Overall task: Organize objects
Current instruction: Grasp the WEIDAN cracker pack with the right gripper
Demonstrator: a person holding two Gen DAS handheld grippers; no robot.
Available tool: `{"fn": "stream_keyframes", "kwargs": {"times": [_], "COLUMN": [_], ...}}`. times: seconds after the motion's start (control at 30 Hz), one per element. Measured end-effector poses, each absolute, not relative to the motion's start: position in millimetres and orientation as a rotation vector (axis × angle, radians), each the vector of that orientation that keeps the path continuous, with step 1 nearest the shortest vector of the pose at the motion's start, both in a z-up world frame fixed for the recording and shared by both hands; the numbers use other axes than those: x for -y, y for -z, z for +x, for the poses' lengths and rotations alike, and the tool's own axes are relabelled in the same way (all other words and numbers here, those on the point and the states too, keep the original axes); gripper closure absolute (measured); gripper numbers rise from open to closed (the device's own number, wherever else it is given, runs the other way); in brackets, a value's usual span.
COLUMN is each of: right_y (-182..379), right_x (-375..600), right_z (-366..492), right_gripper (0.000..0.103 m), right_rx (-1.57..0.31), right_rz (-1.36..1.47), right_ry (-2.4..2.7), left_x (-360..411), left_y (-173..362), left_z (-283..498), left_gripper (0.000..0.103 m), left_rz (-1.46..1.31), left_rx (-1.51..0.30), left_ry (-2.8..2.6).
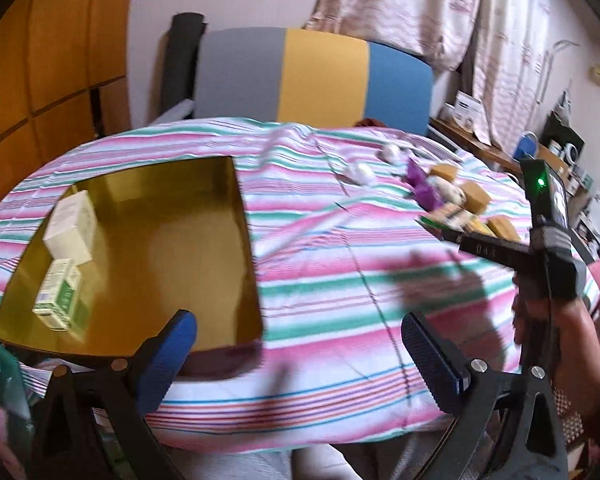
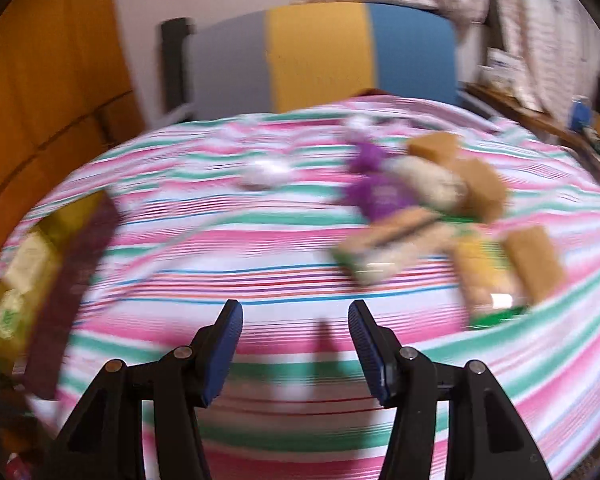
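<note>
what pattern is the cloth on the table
Horizontal stripes of pink, green and white with thin blue and red lines on the cloth, sharpest in the left wrist view.

Two cartons (image 1: 66,256) in one gold box (image 1: 204,240), three tan blocks (image 2: 534,262), two white balls (image 1: 360,172)

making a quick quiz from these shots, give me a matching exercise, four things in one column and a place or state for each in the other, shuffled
Things:
1. white box
2. purple wrapper
3. left gripper
4. gold tray

Places or states:
A. jaws open, holding nothing
B. on the striped cloth, among the loose items to the right
C. inside the tray, at its left side
D. on the striped cloth, at the left, two boxes in it

Pairs: 1-C, 2-B, 3-A, 4-D
</note>
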State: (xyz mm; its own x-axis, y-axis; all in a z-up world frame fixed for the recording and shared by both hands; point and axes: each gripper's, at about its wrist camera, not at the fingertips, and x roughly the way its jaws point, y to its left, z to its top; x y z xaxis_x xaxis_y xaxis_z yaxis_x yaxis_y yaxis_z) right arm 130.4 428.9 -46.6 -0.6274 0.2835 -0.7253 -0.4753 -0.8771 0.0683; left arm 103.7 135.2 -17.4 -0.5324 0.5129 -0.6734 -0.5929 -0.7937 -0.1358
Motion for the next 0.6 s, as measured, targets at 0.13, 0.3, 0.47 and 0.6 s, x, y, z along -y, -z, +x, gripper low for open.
{"fn": "stream_keyframes", "kwargs": {"times": [0.13, 0.3, 0.47, 0.6], "right_y": [57.2, 61.1, 63.7, 65.6], "right_x": [-489.6, -519.7, -530.7, -550.2], "right_z": [141.2, 136.3, 126.3, 134.1], "right_gripper": [0.047, 0.044, 0.042, 0.042], "right_rx": [-0.364, -0.303, -0.186, -0.338], "right_rz": [-1.046, -1.106, -1.168, -1.152], "right_ry": [-2.322, -2.316, -2.353, -2.364], "left_x": [-148.1, -164.5, -181.9, -191.5], "left_y": [20.5, 23.3, 28.6, 30.0], "left_z": [112.4, 116.6, 114.4, 116.5], "left_gripper": [0.000, 0.000, 0.000, 0.000], "left_rz": [-0.974, -0.981, -1.020, -1.021], "left_rx": [-0.159, -0.206, -0.233, -0.257], "left_ry": [-2.254, -2.214, -2.167, -2.150]}}
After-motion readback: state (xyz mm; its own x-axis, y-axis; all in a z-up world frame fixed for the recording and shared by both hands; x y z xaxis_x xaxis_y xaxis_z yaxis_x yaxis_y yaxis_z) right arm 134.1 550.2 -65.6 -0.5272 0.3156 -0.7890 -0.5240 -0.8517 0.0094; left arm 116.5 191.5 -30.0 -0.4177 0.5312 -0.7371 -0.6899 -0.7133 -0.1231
